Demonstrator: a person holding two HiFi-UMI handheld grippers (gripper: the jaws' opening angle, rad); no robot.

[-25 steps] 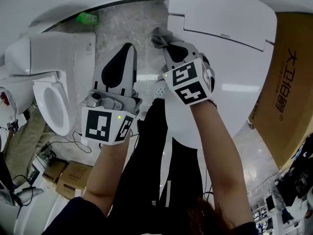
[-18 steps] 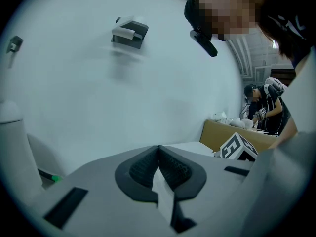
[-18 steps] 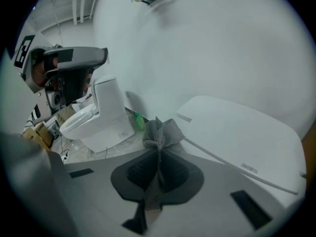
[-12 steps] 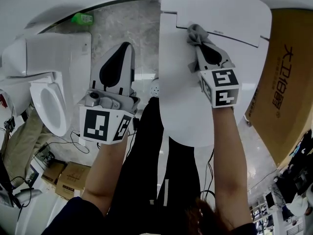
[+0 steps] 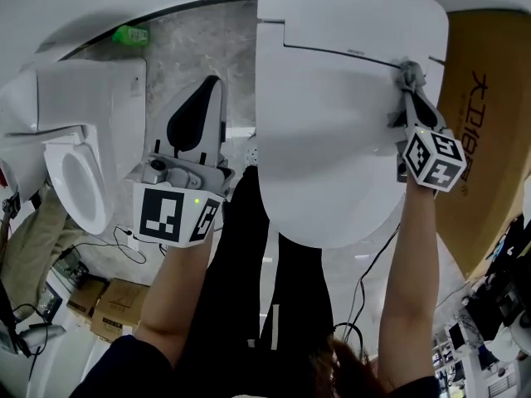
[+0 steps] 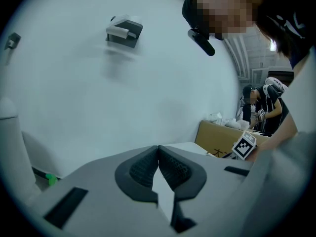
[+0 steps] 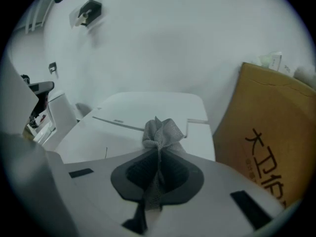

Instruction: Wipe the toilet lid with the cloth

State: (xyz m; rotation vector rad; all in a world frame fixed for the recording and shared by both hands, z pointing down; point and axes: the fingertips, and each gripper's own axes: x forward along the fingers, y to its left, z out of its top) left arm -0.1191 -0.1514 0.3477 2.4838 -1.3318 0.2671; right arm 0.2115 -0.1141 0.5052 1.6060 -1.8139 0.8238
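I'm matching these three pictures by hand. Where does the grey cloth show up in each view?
Head view: the cloth is upper right, pinched in the right claw, at the toilet lid's right side.
Right gripper view: the cloth is at centre, bunched between the shut jaws.
Left gripper view: not in it.
Shared landmark: the brown cardboard box.

The left tool is held up in front of the person on a bent left forearm. Its jaws are pressed together with nothing between them. The right arm stretches farther forward and out to the right, and the right tool is clamped on a bunched grey cloth.
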